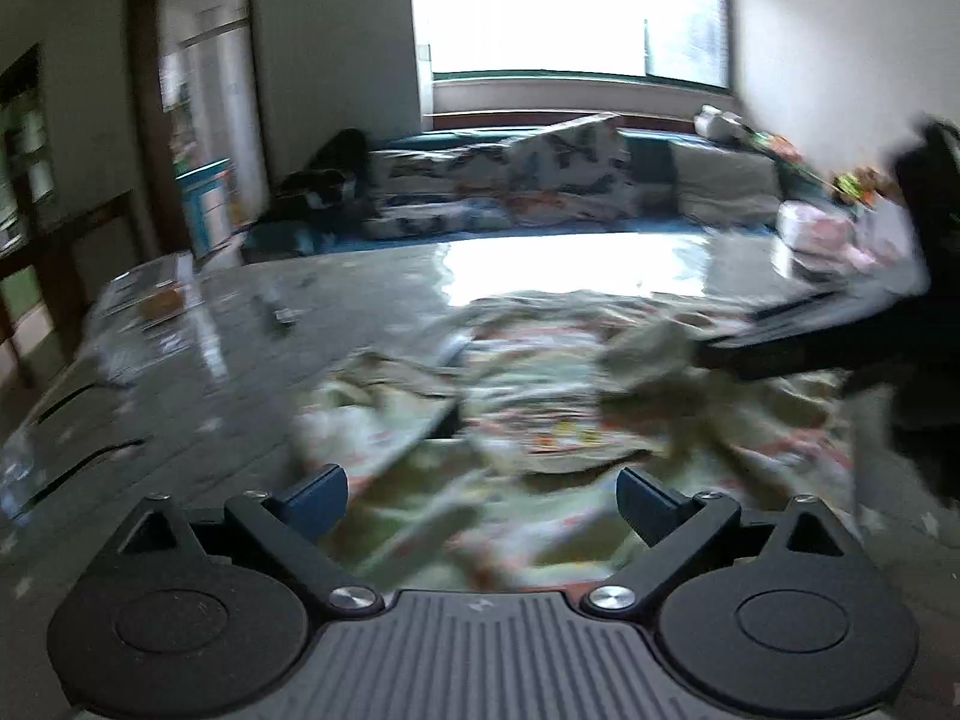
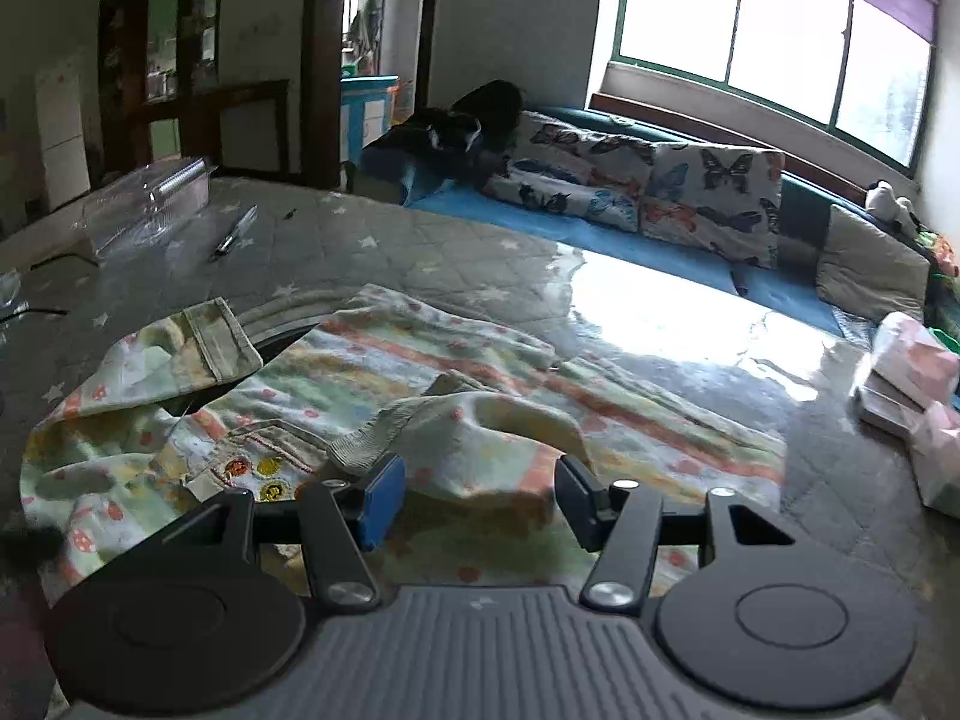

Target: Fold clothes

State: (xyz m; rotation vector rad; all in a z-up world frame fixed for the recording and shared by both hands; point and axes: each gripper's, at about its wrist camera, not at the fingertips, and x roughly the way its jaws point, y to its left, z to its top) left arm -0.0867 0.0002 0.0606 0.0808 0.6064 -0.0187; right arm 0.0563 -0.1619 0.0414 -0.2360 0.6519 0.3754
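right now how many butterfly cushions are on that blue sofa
2. One butterfly cushion lies low toward the left of the blue sofa; the other butterfly cushion stands upright beside it on the right. More may be hidden beyond the plain grey cushion.

- Left wrist view sits low over the table, facing the window (image 1: 570, 6) at 12 o'clock.
- Right wrist view sits equally close; window (image 2: 774, 42) at 1 o'clock.
- Both share the patterned garment (image 1: 540, 414) (image 2: 420, 372).

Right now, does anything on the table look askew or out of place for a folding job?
Yes. The garment lies rumpled, not flat: one sleeve is flipped back over the body and another cuff is bunched near the middle. A pen and clear plastic packaging clutter the far side.
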